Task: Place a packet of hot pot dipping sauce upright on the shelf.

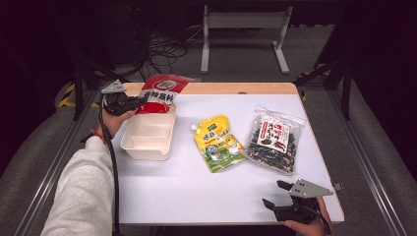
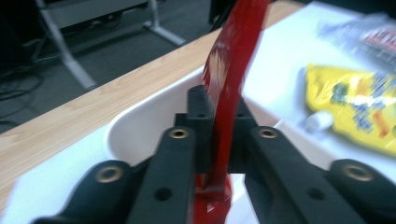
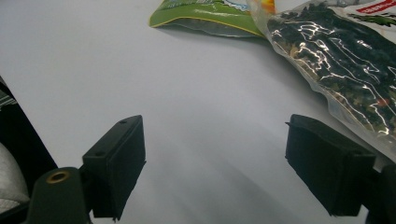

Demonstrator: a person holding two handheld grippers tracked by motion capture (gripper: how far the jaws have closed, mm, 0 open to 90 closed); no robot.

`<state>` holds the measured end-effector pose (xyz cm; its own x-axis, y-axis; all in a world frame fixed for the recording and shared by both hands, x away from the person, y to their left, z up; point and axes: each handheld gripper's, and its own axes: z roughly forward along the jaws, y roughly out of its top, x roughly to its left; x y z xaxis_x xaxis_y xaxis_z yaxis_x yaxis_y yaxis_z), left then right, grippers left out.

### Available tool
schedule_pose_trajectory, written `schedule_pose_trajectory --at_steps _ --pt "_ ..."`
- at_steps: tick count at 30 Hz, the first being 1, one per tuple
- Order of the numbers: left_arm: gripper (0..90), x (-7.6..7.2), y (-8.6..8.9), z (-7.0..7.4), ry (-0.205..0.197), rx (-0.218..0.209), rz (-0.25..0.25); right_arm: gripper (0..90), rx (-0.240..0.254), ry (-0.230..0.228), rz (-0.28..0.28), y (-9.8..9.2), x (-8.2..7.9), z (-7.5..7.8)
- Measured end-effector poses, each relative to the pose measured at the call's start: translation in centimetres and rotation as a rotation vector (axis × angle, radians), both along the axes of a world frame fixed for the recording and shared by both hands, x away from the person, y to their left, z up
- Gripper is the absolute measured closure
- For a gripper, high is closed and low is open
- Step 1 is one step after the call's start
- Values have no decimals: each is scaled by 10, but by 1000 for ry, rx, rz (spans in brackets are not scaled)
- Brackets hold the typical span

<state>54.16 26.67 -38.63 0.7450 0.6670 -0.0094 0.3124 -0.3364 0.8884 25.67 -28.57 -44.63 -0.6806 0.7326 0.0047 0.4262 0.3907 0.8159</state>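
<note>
Fingers of the left gripper are pressed onto a red pouch, pinching its thin lower edge between the pads so that the pouch stands edge-on and rises out of the grip. Below and behind the pinch lies the white tray, its curved rim just beyond the fingertips. Fingers of the right gripper stand spread wide with nothing between them, hovering low over bare white tabletop.

From the high view, the left gripper holds the red pouch above the far end of the white tray, at the tabletop's far left, while the right gripper sits at the near right edge, well apart from the tray. That view also shows the pouch's printed white label, which the left gripper view blurs. A yellow pouch and a clear seaweed bag lie side by side mid-tabletop; the right gripper view shows the seaweed bag close to its right finger.
</note>
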Motion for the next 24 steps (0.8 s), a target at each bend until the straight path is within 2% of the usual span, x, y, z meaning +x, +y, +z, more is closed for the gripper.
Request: schedule_pose_trajectory --at_steps 5,7,8,10,11,14,17,21,24 --pt "891 2 -5 -2 5 33 18 198 4 -4 25 4 -1 1" --pt "892 5 -13 -3 11 63 22 198 -2 -1 40 7 -1 1" --pt "891 8 -19 -4 8 91 23 198 -5 -1 43 8 -1 1" --pt "891 10 -21 -4 15 89 20 198 -2 0 45 8 -1 1" --pt "891 13 -21 -5 35 81 22 198 -1 1 42 7 -1 1" --pt "885 16 -18 -9 49 114 38 197 0 5 43 7 -1 1" --pt "885 17 -15 -11 64 109 38 197 -1 9 43 7 0 1" --pt "884 20 -18 -15 75 155 58 197 -7 15 52 9 0 0" --pt "882 23 -16 -17 99 137 64 197 -17 8 56 9 0 2"
